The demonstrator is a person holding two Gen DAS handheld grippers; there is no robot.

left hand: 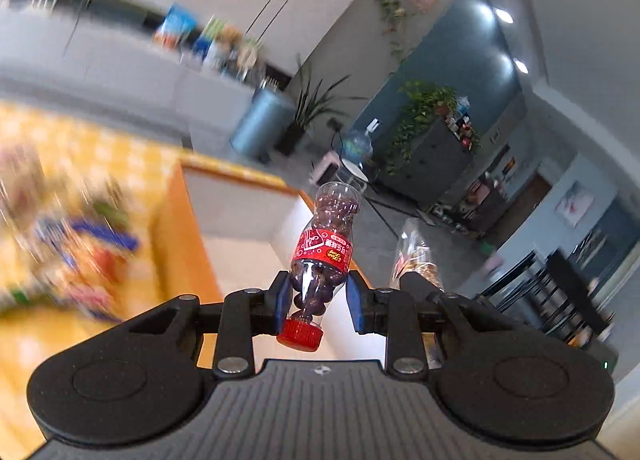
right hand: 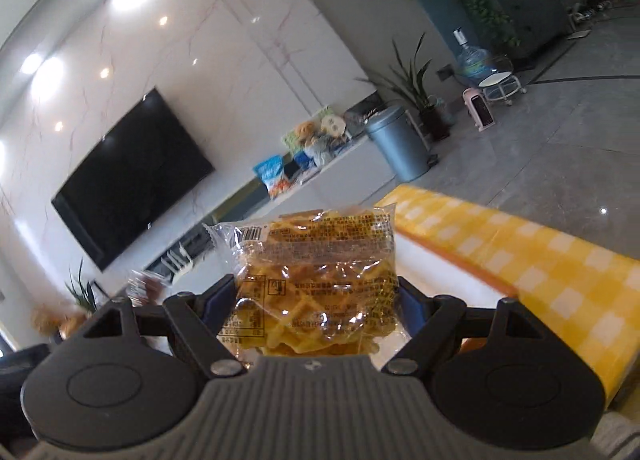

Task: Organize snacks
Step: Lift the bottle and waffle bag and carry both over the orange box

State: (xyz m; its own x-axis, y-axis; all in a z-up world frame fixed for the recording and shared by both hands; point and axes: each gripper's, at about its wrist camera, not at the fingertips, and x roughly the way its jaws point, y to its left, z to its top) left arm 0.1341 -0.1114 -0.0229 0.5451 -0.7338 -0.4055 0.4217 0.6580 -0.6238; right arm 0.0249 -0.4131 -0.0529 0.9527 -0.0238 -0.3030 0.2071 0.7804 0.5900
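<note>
My left gripper (left hand: 318, 298) is clenched narrow on a small clear candy bottle (left hand: 322, 256) with a red label, its blue pads pinching the lower body just above the red cap (left hand: 300, 335), which points back toward my camera. The bottle is held in the air, tilted. My right gripper (right hand: 316, 300) stands wide, grasping a clear-wrapped waffle pack (right hand: 316, 280) by its sides, above the yellow checked tablecloth (right hand: 540, 260).

left hand-held gripper (left hand: 320, 292): clamped | right hand-held gripper (right hand: 316, 300): clamped wide
</note>
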